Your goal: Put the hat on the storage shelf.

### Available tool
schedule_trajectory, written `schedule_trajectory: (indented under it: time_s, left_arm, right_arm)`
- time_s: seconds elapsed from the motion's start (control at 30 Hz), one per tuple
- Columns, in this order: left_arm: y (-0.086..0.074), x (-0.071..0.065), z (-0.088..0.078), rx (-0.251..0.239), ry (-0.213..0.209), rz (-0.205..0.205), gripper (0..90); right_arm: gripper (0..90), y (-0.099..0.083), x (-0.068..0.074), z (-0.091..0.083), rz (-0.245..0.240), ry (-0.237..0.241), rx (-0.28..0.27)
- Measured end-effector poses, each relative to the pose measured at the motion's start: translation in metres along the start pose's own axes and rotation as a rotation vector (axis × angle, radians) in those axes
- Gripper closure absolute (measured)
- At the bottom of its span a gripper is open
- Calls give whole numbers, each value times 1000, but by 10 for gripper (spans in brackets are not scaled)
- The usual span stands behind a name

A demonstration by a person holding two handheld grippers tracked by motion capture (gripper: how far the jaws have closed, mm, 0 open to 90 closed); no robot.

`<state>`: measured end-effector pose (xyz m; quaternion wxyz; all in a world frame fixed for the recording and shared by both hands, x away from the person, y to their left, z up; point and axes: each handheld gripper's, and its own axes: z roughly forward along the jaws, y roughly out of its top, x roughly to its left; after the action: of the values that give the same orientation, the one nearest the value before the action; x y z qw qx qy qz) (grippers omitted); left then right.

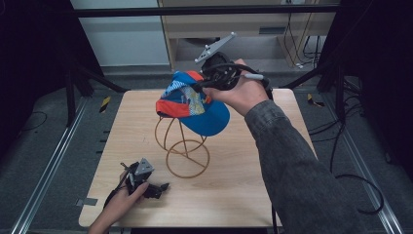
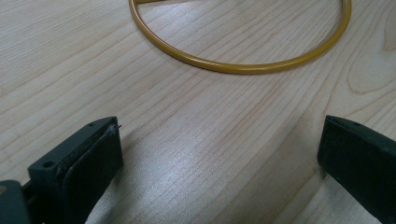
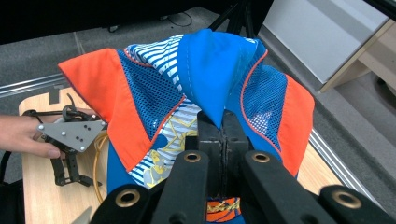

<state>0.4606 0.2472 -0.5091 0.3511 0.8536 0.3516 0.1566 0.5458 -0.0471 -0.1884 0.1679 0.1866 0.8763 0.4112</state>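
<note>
The right gripper (image 3: 222, 126) has its two black jaws pressed flat together on a pinched fold of blue fabric at the crown of a cap (image 1: 192, 102), raised above the far middle of the table (image 1: 234, 190). The cap is soft cloth in panels: plain blue, orange, blue mesh, and white with blue stripes and yellow lines. Its rounded blue brim points toward the near right. It sits over the top of a stand (image 1: 181, 146) bent from thin yellow-brown wire, with loops rising from a round ring base that lies flat on the wood.

The left gripper (image 1: 155, 188) rests low at the near left of the table, jaws spread wide with nothing between them but bare, pale wood grain. The smooth, glossy ring base (image 2: 243, 65) curves just beyond its jaws.
</note>
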Motion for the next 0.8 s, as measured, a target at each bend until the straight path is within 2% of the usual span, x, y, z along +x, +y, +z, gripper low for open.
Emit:
schedule_trajectory:
  time_s: [0.3,0.57,0.67,0.8]
  left_arm:
    - [0,0,0,2,-1,2,0]
    - [0,0,0,0,0,0,0]
    - [0,0,0,0,0,-1,0]
    - [0,0,0,0,1,-1,0]
  right_arm:
    - [899,3,-2,13,7,1,7]
    - [899,17,2,5,2,5,-30]
    - [899,22,5,8,-6,6,-32]
    - [898,23,8,24,-10,22,12]
